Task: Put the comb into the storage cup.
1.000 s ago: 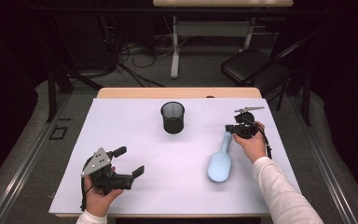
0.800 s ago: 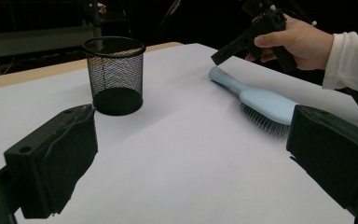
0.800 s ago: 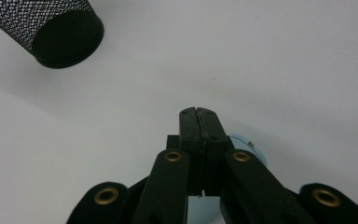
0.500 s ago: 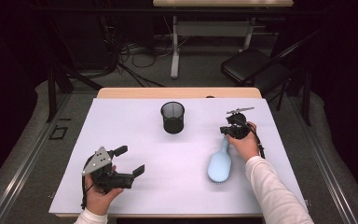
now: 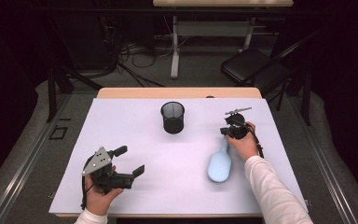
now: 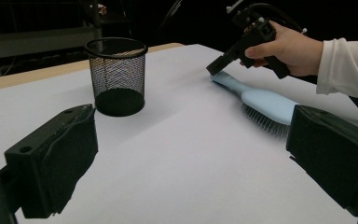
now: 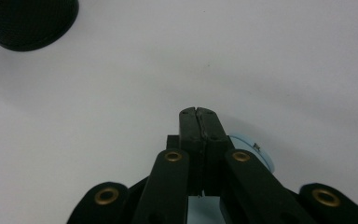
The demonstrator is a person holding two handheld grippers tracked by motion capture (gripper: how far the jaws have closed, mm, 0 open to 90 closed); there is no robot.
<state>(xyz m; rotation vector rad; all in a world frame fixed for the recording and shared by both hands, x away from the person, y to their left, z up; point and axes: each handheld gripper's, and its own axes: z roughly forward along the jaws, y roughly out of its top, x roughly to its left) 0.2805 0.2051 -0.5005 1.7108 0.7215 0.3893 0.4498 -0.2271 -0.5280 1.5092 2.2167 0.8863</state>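
The right gripper (image 5: 227,132), jaws pressed together with nothing between them, tips down over the handle end of the pale blue hairbrush (image 5: 220,163), to the right of the black mesh cup (image 5: 173,117); it has drifted slightly toward the cup since a second ago; the left gripper (image 5: 129,161), jaws spread wide, rests in front of the cup, unmoved; whether the cup holds anything cannot be told.

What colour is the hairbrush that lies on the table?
The hairbrush is light blue, with darker bristles underneath; the left gripper view shows it best.
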